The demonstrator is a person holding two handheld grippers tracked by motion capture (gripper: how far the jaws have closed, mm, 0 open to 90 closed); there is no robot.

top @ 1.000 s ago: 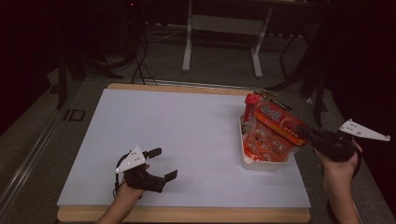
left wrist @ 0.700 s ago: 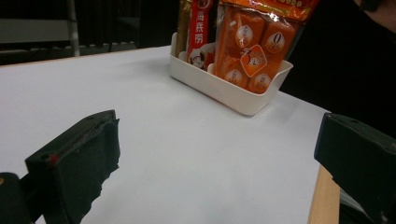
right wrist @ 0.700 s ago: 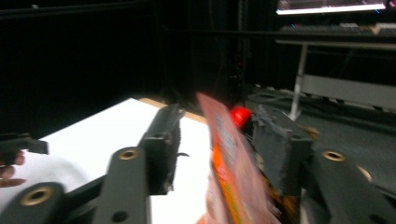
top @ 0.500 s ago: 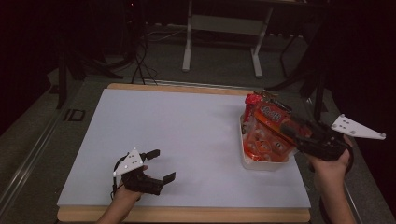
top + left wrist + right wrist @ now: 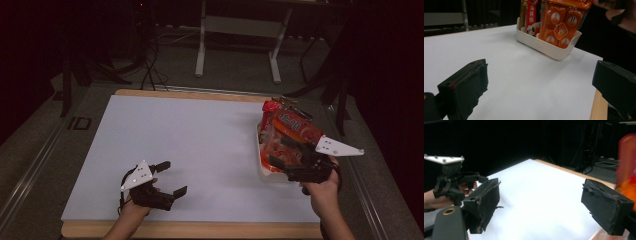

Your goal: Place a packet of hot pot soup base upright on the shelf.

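Though the white tray [image 5: 272, 176] at the right edge of the table [image 5: 200, 140] is packed with snack packs, neither gripper holds one. The tray stands near the right front corner, and its contents stand upright in it. The left gripper view lets a count be made: one large orange pack [image 5: 560, 23] of small wrapped pieces at the near end, one red pack [image 5: 532, 15] behind it, and one slim gold packet [image 5: 523, 11] beside that, so three packs that can be told apart; more may hide behind them. From above, a red pack [image 5: 295, 127] lies slanted across the top.

The right gripper [image 5: 287, 152] hovers over the tray's near end, just beside the packs, its jaws spread wide with nothing between them. In the right gripper view the packs are an orange blur [image 5: 627, 165] at the far right, off the line between the jaws. The step in hand looks like the approach for a first pick. The next move probably calls for turning the jaws toward the tray, setting them either side of one pack's top edge, and closing before lifting.

The left gripper [image 5: 167, 177] rests low at the table's front left, well apart from the tray, jaws likewise spread and empty. There are two grippers, one tray, one table.
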